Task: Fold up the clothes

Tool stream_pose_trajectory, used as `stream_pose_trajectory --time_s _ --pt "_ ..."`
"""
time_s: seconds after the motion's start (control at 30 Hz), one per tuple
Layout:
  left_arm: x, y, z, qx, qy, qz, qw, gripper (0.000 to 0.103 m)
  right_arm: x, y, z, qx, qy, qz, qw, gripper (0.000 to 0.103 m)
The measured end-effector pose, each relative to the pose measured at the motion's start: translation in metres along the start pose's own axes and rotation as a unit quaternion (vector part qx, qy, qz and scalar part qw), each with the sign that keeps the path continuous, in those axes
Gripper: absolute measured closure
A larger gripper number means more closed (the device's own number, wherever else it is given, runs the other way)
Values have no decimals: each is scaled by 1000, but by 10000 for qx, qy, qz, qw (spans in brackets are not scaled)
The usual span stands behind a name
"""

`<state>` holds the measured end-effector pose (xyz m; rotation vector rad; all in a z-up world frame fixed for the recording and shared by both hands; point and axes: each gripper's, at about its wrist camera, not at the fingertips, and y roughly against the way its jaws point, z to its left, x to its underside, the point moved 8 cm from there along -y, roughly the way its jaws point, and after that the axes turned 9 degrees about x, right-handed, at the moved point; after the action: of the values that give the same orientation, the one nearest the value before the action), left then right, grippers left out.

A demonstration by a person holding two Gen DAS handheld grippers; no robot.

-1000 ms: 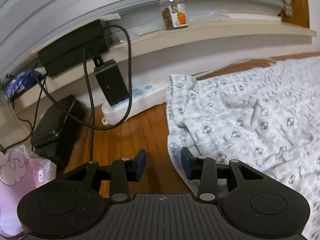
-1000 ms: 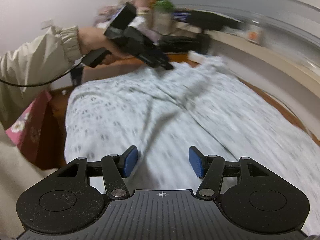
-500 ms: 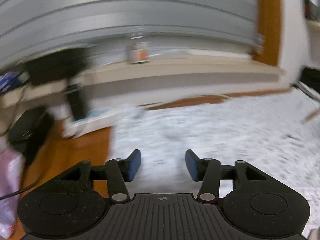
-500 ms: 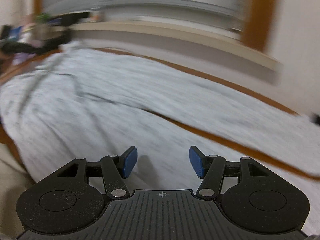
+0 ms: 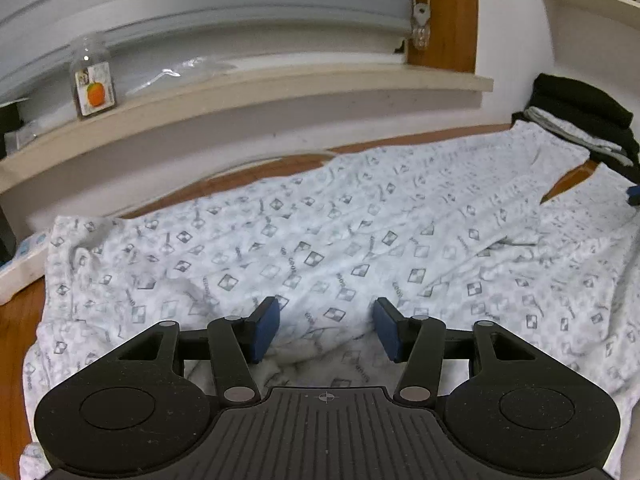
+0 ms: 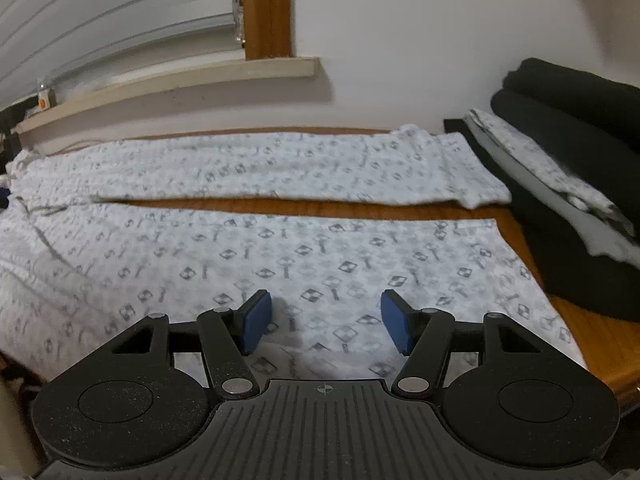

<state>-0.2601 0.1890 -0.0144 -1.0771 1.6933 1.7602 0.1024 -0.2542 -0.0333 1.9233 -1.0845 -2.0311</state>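
At the left end of the desk (image 5: 16,320) your patterned trousers (image 5: 320,240) lie spread flat. Their waistband (image 5: 76,236) sits bunched near the left edge, just beside a white power strip (image 5: 20,260). On the window sill (image 5: 240,88) behind stands a jar (image 5: 93,78), well clear of the cloth.

Your left gripper (image 5: 326,330) hangs low over the seat of the trousers. Its blue fingers (image 5: 264,330) stand apart with nothing between them. The cloth runs away from them toward the right, so the long axis lies along the desk from waistband to cuffs.

Further right the two legs part, with a strip of bare wood (image 6: 280,204) showing between them. The far leg (image 6: 320,168) lies along the back edge and the near leg (image 6: 320,264) along the front. Your right gripper (image 6: 326,320) sits over the near leg, close to its cuff (image 6: 492,240). Its fingers (image 6: 394,320) are likewise spread and hold nothing.

At the right end a stack of folded clothes (image 6: 568,184) stands. The far leg's cuff touches it or comes very near it.

The trousers lie open, not folded. Each hand is nearer one end: your left to the waist, your right to the cuffs. A lengthwise fold, I judge, would bring one leg across that wooden gap onto the other.
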Motion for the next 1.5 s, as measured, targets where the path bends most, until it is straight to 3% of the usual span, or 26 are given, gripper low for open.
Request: stream_pose_trajectory --time_s 0.17,0.3,0.47,0.67,0.83,0.97,1.07,1.17,1.3,1.4,1.5 --pt "3 7 6 -28 58 -28 10000 47 -2 9 -9 -35 74 320 9995 43" --pt "2 6 5 -46 21 -23 10000 46 -13 6 -44 550 -193 130 9982 43" --pt "-5 3 -4 31 -39 -108 9999 46 -18 -18 -95 829 -873 -8 9927 50" --pt "-31 -3 -55 646 -361 -354 9966 46 -27 -38 -107 1030 -914 -145 9904 49" --pt "-39 -28 -102 1247 -682 -212 9896 64 -23 -42 -106 1157 -758 -241 9901 49" --pt "-41 -53 -121 1283 -903 -34 9876 68 -21 -36 -105 1197 -627 -299 9904 82" --pt "-42 -72 -135 1310 -1068 99 9856 68 -17 -30 -103 1384 -462 -342 9887 91" --pt "-46 -89 -132 926 -1168 139 9887 71 -16 -18 -101 1620 -344 -656 9840 92" --pt "-51 -95 -119 671 -907 34 9936 75 -24 11 -98 1826 -375 -1264 9743 93" --pt "-58 -91 -109 310 -692 -233 9969 75 -23 18 -101 1796 -427 -1268 9746 93" --pt "-61 -90 -109 261 -699 -259 9969 75 -16 13 -105 1796 -386 -1032 9776 93"
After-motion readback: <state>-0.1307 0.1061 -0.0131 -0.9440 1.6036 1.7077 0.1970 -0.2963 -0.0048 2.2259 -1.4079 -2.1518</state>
